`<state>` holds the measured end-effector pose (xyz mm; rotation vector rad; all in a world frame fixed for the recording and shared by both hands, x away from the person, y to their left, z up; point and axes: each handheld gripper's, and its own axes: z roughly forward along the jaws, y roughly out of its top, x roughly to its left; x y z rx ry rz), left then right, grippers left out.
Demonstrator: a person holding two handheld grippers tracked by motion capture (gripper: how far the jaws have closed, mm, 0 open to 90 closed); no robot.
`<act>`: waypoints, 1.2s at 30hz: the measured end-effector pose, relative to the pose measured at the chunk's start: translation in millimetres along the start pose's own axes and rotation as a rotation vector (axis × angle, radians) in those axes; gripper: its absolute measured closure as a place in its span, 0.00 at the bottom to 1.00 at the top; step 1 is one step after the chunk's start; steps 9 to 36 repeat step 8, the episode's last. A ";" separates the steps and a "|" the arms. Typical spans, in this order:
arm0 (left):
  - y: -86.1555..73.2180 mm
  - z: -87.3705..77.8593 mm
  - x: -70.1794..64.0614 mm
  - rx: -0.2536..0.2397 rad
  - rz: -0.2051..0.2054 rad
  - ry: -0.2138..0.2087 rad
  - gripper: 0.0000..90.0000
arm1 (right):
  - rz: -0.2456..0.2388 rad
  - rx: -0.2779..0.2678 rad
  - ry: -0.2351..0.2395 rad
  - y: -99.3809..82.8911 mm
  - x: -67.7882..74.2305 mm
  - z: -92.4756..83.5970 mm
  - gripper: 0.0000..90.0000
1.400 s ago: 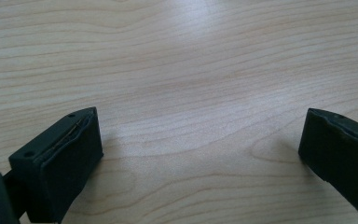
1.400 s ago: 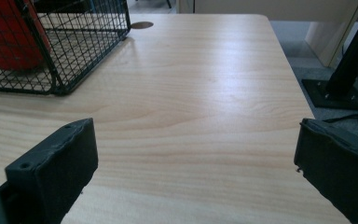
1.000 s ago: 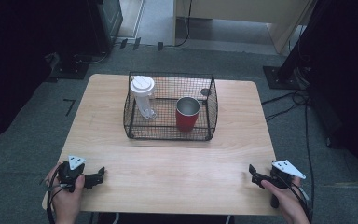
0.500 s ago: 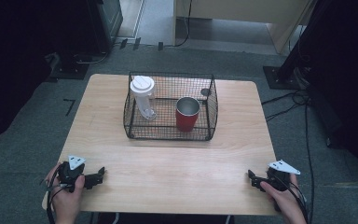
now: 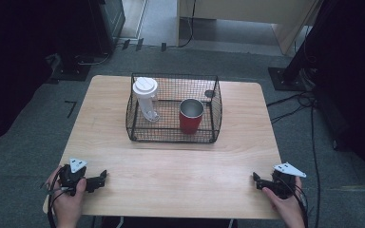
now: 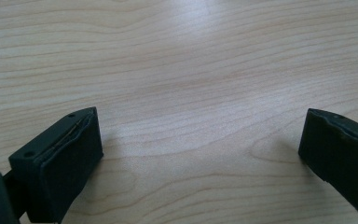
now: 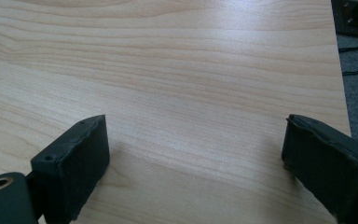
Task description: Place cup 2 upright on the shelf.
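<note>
Wooden table (image 5: 171,166) on grey carpet, wire basket (image 5: 173,135) mid-table holding white-lidded bottle (image 5: 145,95) and red cup (image 5: 190,116), left gripper (image 5: 100,178) and right gripper (image 5: 257,179) resting at near corners, well apart from basket, left gripper view, jaws wide over bare wood, right gripper view, jaws just narrowed, apart, nothing between

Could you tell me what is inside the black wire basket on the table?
The wire basket holds a white-lidded clear cup at left and a red metal cup beside it. What the dark round thing at the back wall is, I cannot tell.

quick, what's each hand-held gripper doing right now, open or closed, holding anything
Left hand-held gripper: open, holding nothing, over bare table.
Right hand-held gripper: open, nothing between its jaws, which have just been closing.
</note>
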<state>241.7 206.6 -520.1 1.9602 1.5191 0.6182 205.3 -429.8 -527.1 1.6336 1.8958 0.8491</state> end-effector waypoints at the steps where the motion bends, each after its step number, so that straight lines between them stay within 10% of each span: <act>1: 0.0 0.0 0.0 0.000 0.001 0.000 0.00 | 0.000 0.000 0.000 0.0 0.0 0.0 0.09; 36: 0.1 0.1 -0.2 0.000 0.001 0.002 0.00 | 0.000 0.000 -0.001 0.0 0.0 0.0 0.09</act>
